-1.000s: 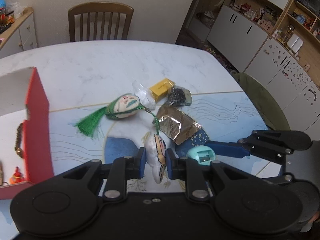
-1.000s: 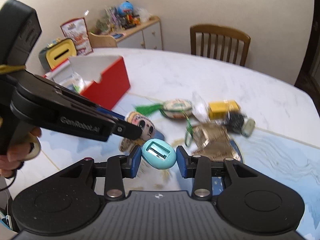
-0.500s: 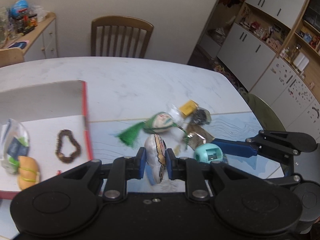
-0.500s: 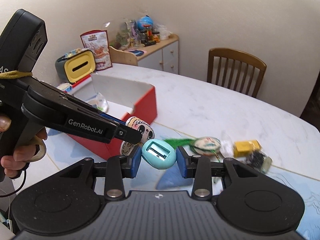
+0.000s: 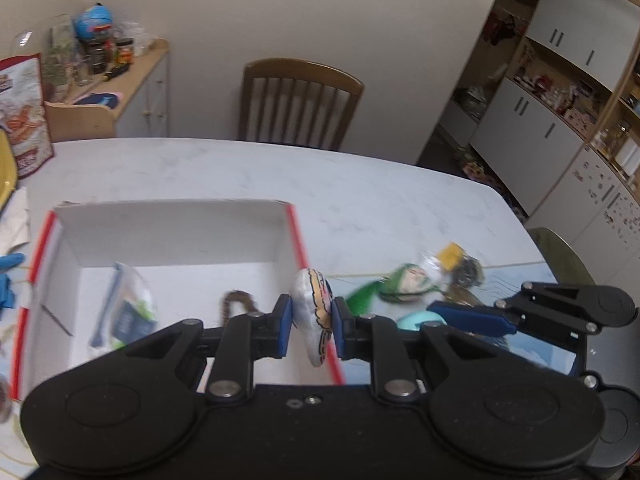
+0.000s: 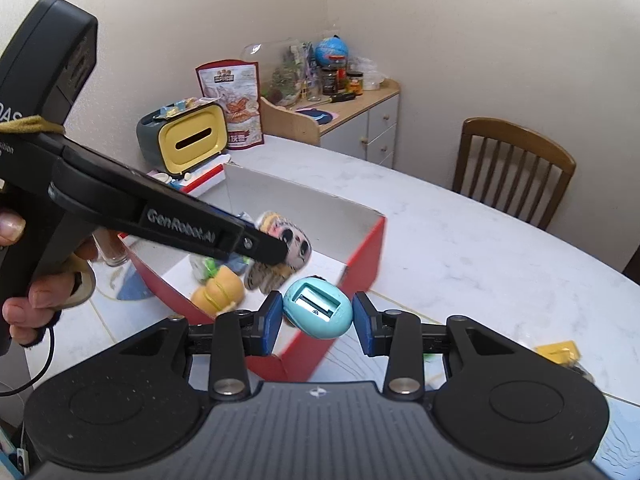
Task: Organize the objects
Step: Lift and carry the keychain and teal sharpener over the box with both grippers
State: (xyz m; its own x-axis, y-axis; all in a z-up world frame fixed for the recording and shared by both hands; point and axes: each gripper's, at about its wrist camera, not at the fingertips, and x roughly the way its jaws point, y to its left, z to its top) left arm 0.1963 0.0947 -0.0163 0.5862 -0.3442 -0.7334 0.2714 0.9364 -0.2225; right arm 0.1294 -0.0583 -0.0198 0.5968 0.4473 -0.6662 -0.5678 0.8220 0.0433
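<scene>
My left gripper [image 5: 309, 326] is shut on a small stuffed doll charm [image 5: 314, 312], held above the right red wall of the open red box [image 5: 298, 236]. From the right wrist the same doll [image 6: 286, 242] hangs over the box [image 6: 362, 252] interior. My right gripper [image 6: 317, 322] is shut on a teal egg-shaped sharpener [image 6: 318, 308], just outside the box's near corner. Inside the box lie a plastic packet [image 5: 128, 308], a brown bead bracelet [image 5: 238, 302] and a yellow toy [image 6: 218, 290].
On the table to the right lie a green-tasselled face charm [image 5: 404, 282], a yellow box [image 5: 452, 252] and a dark packet [image 5: 468, 272]. A yellow tissue holder [image 6: 188, 138] and snack bag [image 6: 232, 104] stand behind the box. A wooden chair [image 5: 298, 104] is at the far side.
Both grippers have lifted and swung left, carrying the doll and the sharpener from the pile of objects to the red box. The doll now hangs at the box's right wall.
</scene>
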